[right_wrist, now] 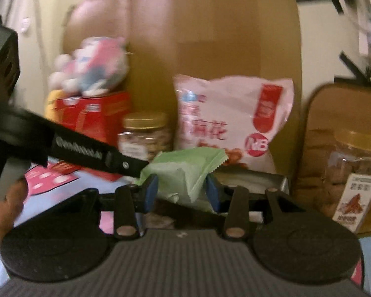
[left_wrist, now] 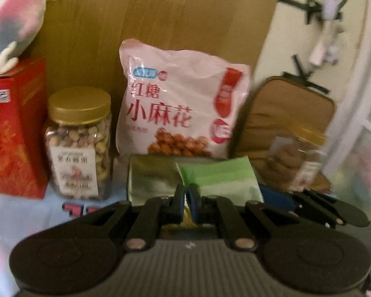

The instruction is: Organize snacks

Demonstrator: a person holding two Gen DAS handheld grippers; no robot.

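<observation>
Your left tongs [left_wrist: 186, 194] are pinched nearly closed on the near edge of the green snack packet [left_wrist: 225, 175], which sits in front of the pink twist-snack bag [left_wrist: 183, 99]. Your right tongs [right_wrist: 183, 191] stand spread around the same green snack packet [right_wrist: 185, 170], blue pads [right_wrist: 150, 188] on either side; contact is unclear. A nut jar [left_wrist: 79, 143] stands left of the bag, beside a red box [left_wrist: 14, 128].

ahead: pink bag [left_wrist: 183, 99] blocks | left: nut jar [left_wrist: 79, 143] | right: cookie jar [right_wrist: 353, 178]
</observation>
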